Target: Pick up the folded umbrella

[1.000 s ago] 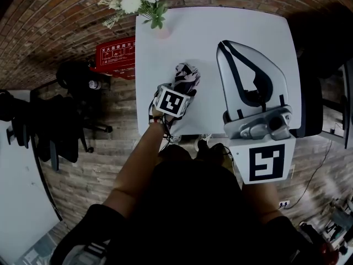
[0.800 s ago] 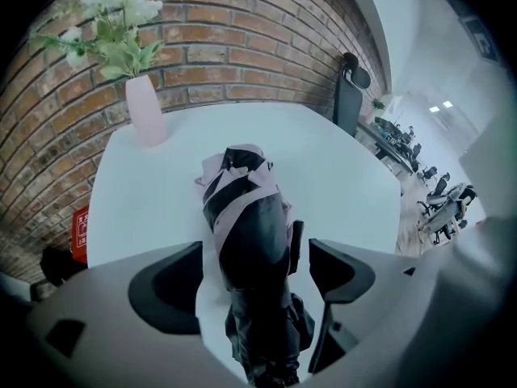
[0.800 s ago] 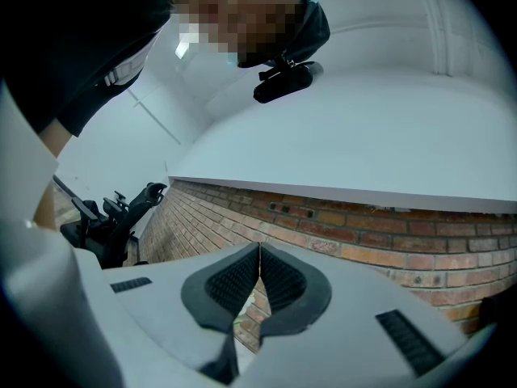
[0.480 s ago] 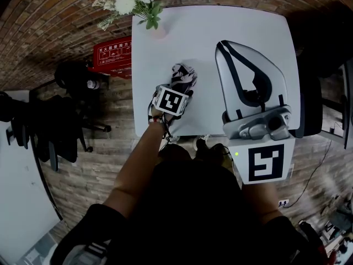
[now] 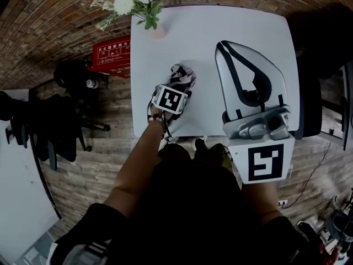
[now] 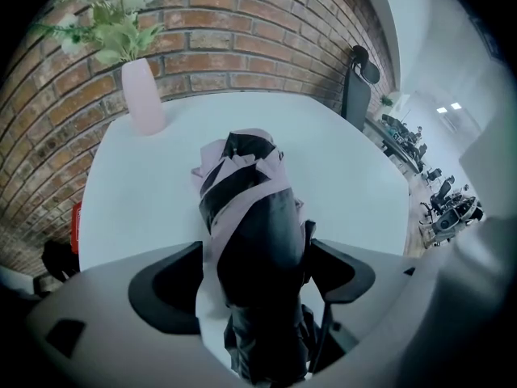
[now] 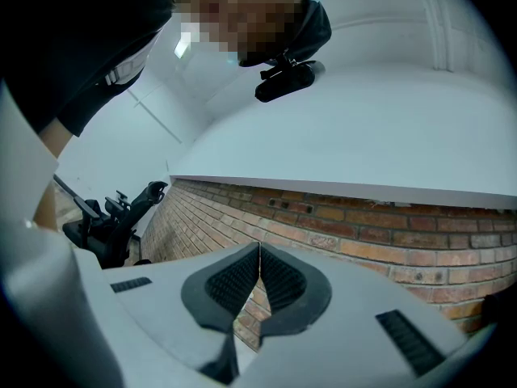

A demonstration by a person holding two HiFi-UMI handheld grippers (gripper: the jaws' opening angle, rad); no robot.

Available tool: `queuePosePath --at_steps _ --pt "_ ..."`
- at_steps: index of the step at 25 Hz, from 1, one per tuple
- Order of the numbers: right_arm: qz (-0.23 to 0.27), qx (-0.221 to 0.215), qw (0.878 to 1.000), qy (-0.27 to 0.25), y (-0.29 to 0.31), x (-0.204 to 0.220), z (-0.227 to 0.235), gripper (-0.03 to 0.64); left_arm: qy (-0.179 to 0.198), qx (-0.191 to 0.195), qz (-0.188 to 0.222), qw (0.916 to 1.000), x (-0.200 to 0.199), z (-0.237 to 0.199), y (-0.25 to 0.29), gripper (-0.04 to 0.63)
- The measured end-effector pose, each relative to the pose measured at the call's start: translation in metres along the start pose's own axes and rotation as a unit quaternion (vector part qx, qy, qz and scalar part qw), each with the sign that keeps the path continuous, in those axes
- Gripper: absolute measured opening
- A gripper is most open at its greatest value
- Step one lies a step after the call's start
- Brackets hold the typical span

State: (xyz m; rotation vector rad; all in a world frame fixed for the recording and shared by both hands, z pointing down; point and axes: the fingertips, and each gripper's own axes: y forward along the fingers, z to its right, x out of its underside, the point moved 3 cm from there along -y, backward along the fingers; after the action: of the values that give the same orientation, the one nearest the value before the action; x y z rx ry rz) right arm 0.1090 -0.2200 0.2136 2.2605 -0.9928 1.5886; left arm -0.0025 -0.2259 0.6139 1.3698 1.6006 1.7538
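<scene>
Two grippers: the left gripper (image 6: 253,259) clamps the folded umbrella (image 6: 245,204), the right gripper (image 7: 259,275) has jaws together.

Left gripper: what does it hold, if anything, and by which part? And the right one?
The left gripper holds the folded umbrella, its jaws on both sides of the body near one end. The right gripper is shut on nothing.

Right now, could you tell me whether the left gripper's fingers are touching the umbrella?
Touching. The left gripper view shows the umbrella wedged between the left gripper's fingers, both pressed against its fabric with no gap.
</scene>
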Motion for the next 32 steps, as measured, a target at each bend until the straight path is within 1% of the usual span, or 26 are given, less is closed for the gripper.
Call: queuePosePath --at_steps 4,8,10,15,24,25,26,27,32 --pt "-0.001 0.000 1.000 0.002 0.000 0.003 0.001 0.029 0.001 0.001 -0.006 1.0000 0.001 0.002 0.004 0.400" --pt "0.001 0.001 1.000 0.003 0.000 0.003 0.002 0.029 -0.021 0.001 -0.039 0.9990 0.015 0.004 0.009 0.400" --pt "0.000 0.000 1.000 0.004 0.000 0.004 0.000 0.029 -0.022 -0.005 -0.048 0.9986 0.020 0.006 0.010 0.400" --pt "0.000 -0.003 1.000 0.005 0.002 0.005 0.001 0.029 -0.012 -0.017 -0.043 0.9989 0.020 0.005 0.011 0.400" --pt "0.006 -0.005 1.000 0.007 0.003 0.004 0.001 0.029 -0.014 -0.024 -0.034 0.9990 0.019 0.003 0.011 0.397" --pt "0.007 -0.005 1.000 0.008 0.003 0.004 0.001 0.029 -0.017 -0.027 -0.032 0.9990 0.019 0.001 0.010 0.363" --pt "0.008 -0.005 1.000 0.007 0.003 0.004 0.001 0.029 -0.020 -0.029 -0.030 0.9989 0.019 -0.001 0.009 0.277" --pt "0.009 -0.006 1.000 0.008 0.003 0.004 0.002 0.029 -0.024 -0.028 -0.029 0.9989 0.019 -0.003 0.008 0.251" --pt "0.007 -0.005 1.000 0.008 0.005 0.004 0.003 0.030 -0.024 -0.023 -0.029 0.9990 0.018 -0.004 0.006 0.236"
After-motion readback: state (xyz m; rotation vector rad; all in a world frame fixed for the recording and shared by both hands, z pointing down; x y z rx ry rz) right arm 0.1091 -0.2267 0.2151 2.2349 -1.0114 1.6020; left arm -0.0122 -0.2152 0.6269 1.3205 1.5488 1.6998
